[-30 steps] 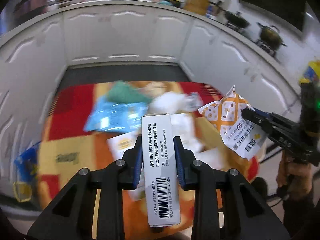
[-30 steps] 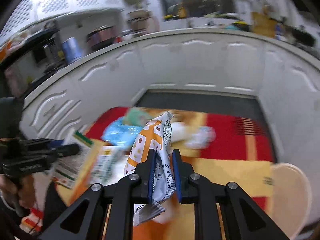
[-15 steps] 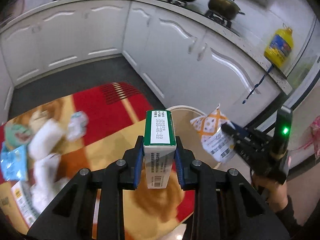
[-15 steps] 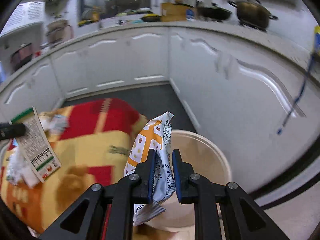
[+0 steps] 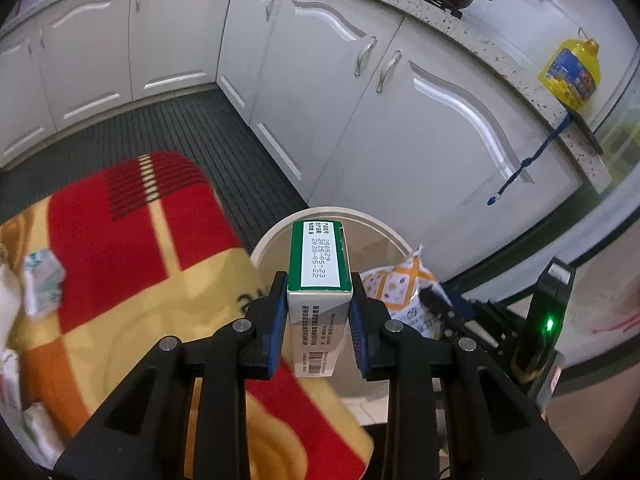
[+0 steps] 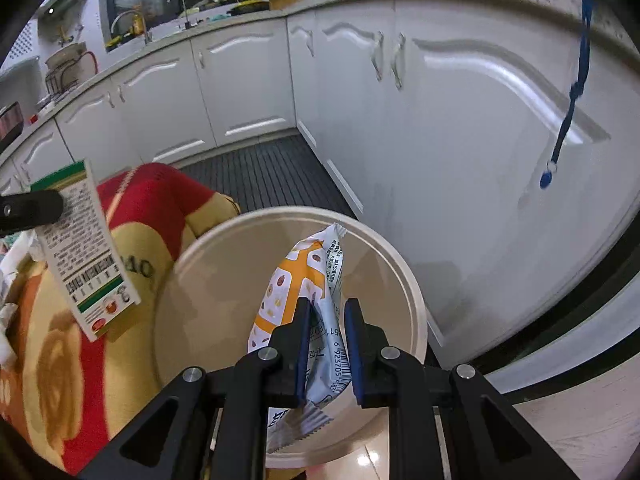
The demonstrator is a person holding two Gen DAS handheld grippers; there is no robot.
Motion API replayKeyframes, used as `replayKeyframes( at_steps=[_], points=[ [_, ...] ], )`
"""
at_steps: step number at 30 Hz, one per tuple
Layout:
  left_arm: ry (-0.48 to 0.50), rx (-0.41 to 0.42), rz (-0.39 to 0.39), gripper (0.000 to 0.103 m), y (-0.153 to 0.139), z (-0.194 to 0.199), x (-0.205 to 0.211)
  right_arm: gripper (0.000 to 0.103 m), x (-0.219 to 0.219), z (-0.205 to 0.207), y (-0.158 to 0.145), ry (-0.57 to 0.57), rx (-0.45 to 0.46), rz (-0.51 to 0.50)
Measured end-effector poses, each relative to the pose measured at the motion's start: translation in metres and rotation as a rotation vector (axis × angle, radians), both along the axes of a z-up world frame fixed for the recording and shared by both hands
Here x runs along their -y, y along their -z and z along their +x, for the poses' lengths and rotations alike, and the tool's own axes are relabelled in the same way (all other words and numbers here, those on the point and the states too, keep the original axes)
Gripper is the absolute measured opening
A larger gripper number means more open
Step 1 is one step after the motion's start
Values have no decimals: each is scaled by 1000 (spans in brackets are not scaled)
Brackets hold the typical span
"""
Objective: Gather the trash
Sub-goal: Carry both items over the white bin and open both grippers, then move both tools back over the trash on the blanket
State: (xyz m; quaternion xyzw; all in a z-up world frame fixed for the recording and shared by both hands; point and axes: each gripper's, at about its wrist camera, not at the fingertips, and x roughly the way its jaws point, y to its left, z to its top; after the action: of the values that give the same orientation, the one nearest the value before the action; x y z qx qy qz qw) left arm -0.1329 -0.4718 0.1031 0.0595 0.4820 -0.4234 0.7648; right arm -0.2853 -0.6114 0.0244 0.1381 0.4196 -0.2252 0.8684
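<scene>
Both tools now reach the bin (image 6: 404, 276), left tool (image 5: 319, 322) clamping box (image 5: 318, 276), right tool (image 6: 327, 344) pinching wrapper (image 6: 296, 280).

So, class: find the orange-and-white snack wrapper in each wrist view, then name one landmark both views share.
Left wrist: snack wrapper lower right, beside the carton, held by the right gripper.
Right wrist: wrapper centre, between the jaws, over the bin.
Shared landmark: round cream bin.

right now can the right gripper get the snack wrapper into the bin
Probably yes. The right gripper is shut on the orange and white snack wrapper and hangs over the open mouth of the cream bin; nothing shows between wrapper and opening.
</scene>
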Motion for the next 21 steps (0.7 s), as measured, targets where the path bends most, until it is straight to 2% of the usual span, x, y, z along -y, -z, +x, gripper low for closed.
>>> replayKeyframes(
  at_steps=[3, 5, 6, 7, 12, 21],
  points=[
    [-13, -20, -4, 30, 9, 2, 9, 16, 5, 4, 14, 14, -30, -3],
    [-16, -45, -6, 49, 16, 3, 11, 28, 8, 9, 21, 17, -48, 9],
    [-24, -46, -7, 52, 19, 4, 10, 43, 8, 8, 24, 20, -47, 14],
    [-29, -41, -10, 55, 20, 3, 9, 52, 8, 6, 26, 25, -41, 20],
    [-17, -29, 3, 58, 24, 0, 3, 52, 8, 6, 31, 29, -32, 46],
    [-40, 71, 49, 58, 15, -14, -19, 59, -7, 3, 21, 18, -10, 37]
  ],
)
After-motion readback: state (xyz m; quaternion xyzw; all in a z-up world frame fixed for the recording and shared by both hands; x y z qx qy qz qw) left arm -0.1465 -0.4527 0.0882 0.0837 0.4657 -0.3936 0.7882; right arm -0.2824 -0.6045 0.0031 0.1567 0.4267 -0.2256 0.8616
